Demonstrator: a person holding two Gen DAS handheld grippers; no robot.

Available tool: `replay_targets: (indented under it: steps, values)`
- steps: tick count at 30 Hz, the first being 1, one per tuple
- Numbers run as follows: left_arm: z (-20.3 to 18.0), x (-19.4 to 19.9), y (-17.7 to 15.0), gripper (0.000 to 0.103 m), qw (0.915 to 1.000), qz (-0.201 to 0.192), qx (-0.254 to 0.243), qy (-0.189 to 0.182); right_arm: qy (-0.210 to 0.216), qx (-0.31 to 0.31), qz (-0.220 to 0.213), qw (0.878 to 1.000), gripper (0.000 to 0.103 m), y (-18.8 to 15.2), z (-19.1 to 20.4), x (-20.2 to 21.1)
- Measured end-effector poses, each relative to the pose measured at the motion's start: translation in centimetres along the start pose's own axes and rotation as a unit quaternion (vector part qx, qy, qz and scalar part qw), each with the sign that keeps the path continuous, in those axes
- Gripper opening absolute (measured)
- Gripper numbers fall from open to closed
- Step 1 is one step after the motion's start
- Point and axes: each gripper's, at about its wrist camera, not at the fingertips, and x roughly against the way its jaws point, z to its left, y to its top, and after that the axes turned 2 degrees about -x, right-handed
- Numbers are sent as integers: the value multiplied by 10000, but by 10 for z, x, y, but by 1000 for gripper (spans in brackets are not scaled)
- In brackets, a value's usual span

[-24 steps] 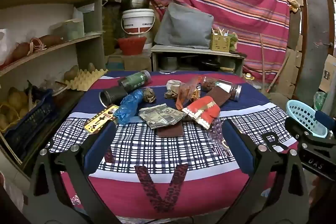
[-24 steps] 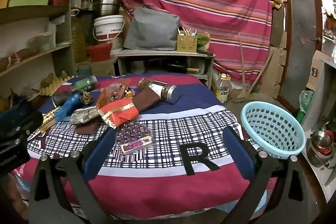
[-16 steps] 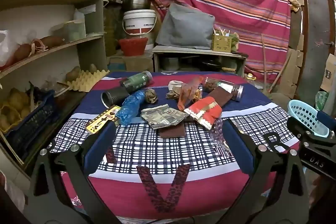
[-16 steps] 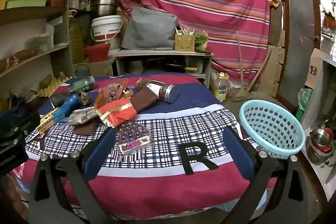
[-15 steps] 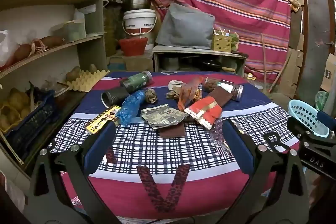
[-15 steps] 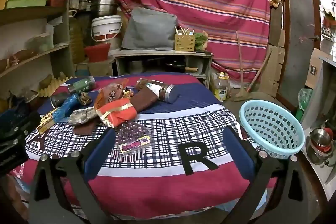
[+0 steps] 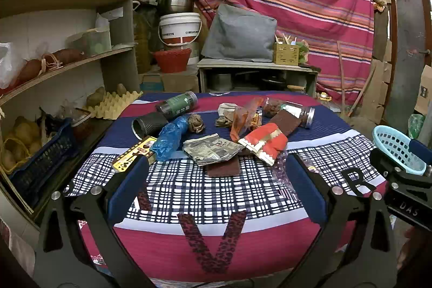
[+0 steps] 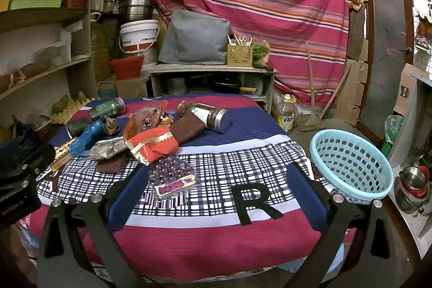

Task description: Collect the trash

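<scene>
Found the trash heaped across the far half of the bench [image 8: 216,234]: red-and-gold wrapper [image 7: 263,143] on top in the middle, crumpled printed wrapper [image 7: 210,149] and blue plastic bag [image 7: 170,136] to its left, black cup [image 7: 147,123] and green-labelled jar [image 7: 176,104] behind those, brown jar with a metal lid [image 7: 291,109] at the back right. Spotted a clear packet of purple beads [image 8: 172,176] nearest, just beyond the right gripper [image 8: 217,168]. Saw no piece shifted against the views of a moment before; noted only a slight drift of both cameras, with the cloth's letter R a little further into the left view. Kept both sets of fingers spread wide with nothing between them, left gripper [image 7: 217,161] included, both tilted down toward the cloth and short of the heap. Made out nothing inside the light-blue basket [image 8: 351,161] off the bench's right edge. Judged collection not yet begun: approach only, no grasp made, bead packet the likeliest first pick for the right side, basket the likely destination.
</scene>
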Motion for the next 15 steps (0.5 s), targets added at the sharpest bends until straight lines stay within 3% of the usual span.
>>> replay_targets:
  steps: [15]
  values:
    - [-2,0,0,98,10000,5,-40,13,25,-18,-22,10000,99,0,2,-1]
